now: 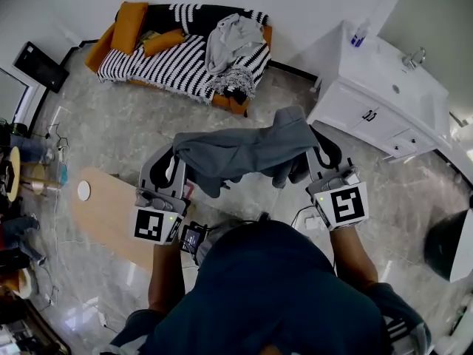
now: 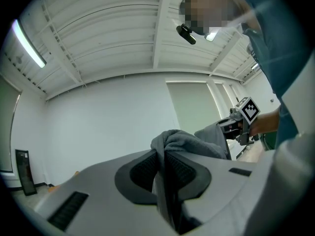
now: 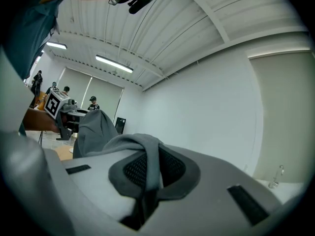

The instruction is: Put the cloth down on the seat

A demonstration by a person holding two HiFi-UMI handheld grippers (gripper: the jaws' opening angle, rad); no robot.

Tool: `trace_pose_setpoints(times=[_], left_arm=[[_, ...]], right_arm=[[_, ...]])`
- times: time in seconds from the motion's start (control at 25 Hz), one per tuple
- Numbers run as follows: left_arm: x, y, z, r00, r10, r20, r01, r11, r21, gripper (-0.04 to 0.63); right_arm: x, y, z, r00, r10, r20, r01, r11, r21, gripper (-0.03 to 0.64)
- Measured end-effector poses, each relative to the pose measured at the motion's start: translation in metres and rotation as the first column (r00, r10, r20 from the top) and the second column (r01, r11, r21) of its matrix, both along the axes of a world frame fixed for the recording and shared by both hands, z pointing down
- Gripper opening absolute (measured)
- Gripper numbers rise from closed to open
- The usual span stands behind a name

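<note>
A grey cloth [image 1: 244,152] hangs stretched between my two grippers, above the marble floor in the head view. My left gripper [image 1: 177,163] is shut on the cloth's left end; in the left gripper view the cloth [image 2: 184,144] bunches out from between the black pads [image 2: 179,173]. My right gripper [image 1: 316,150] is shut on the right end, where the cloth [image 3: 142,149] folds over the pads [image 3: 170,168]. The seat, a striped sofa [image 1: 174,61] with orange cushions, stands further ahead against the wall. Other clothes [image 1: 233,46] lie on its right part.
A white vanity cabinet [image 1: 380,95] with a sink stands at the right. A wooden table [image 1: 111,209] lies at the lower left, with a white disc [image 1: 83,191] on it. A dark screen [image 1: 38,66] leans on the left wall. People stand far off in the right gripper view.
</note>
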State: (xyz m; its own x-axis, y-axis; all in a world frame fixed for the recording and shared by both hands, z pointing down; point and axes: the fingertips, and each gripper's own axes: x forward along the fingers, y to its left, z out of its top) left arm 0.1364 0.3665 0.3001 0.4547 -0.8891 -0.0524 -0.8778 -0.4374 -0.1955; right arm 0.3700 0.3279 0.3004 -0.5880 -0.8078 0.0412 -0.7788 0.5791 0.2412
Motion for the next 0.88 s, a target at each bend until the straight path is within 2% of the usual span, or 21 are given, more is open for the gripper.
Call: trace_pose_setpoints(times=[0.16,0.52,0.68,0.88], left_arm=[[-0.012,-0.028,0.01,1.0,0.016,-0.014,-0.016,0.999,-0.03,0.044],[-0.048,-0.068,-0.001,0.997,0.081,0.008,-0.081,0.997,0.005,0.044],[-0.066,-0.08,0.003,0.996,0.092,0.002,-0.092,0.996,-0.008,0.044],[-0.093,-0.091,0.001,0.995,0.1,-0.011,-0.1,0.995,0.028,0.044]], right_arm=[[-0.017,-0.019,0.007,1.0,-0.007,-0.018,0.007,1.0,-0.013,0.02],[-0.032,-0.057,-0.008,0.995,0.096,-0.025,-0.095,0.995,0.017,0.02],[-0.053,-0.069,-0.004,0.993,0.111,-0.028,-0.11,0.994,0.015,0.02],[-0.08,-0.082,-0.007,0.993,0.115,-0.037,-0.113,0.993,0.034,0.02]])
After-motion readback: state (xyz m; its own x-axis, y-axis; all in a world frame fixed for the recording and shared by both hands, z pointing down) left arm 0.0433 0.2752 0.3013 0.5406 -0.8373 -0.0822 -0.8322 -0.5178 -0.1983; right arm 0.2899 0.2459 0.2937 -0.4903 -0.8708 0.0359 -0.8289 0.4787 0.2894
